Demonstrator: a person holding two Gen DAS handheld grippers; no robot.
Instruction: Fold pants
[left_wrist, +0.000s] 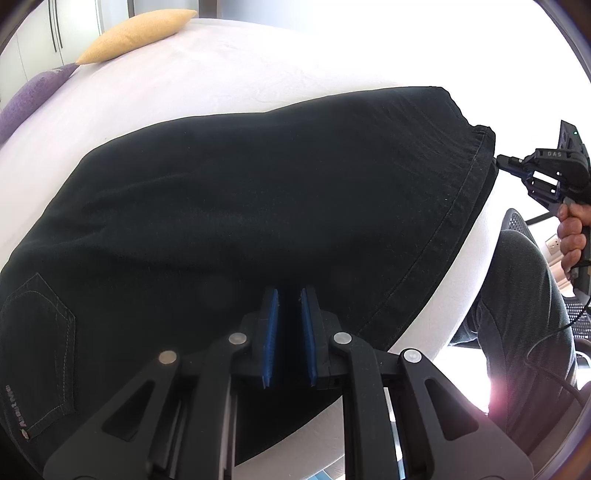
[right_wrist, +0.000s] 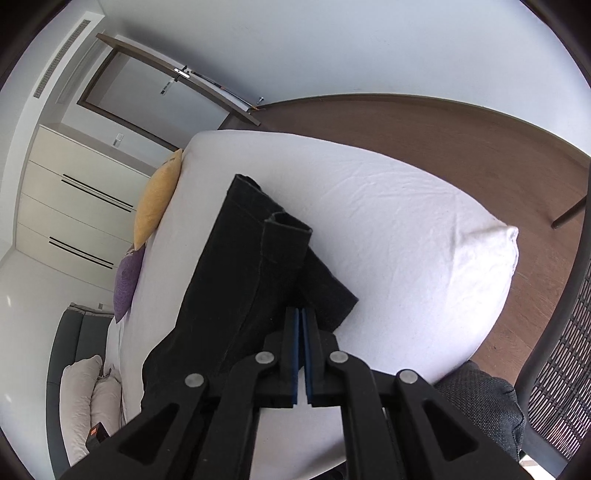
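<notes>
From my left claw (left_wrist: 290, 295) camera I see the two blue pads standing a narrow way apart with dark cloth of the black pants (left_wrist: 258, 206) between them, so that claw is pinching a fold of the fabric. The pants lie spread across the white bed sheet (left_wrist: 184, 96), a stitched back pocket (left_wrist: 40, 339) at the lower left and a hemmed leg end at the upper right. My right claw (left_wrist: 504, 162) shows there too (a hand (left_wrist: 572, 236) gripping its handle), its tip at the hem. In the right wrist view, the right claw (right_wrist: 300, 314) has its pads pressed almost together on the edge of the pants (right_wrist: 251, 266), holding the cloth. A yellow pillow (right_wrist: 157, 199) and a purple pillow (right_wrist: 127, 284) sit along the bed's far side.
</notes>
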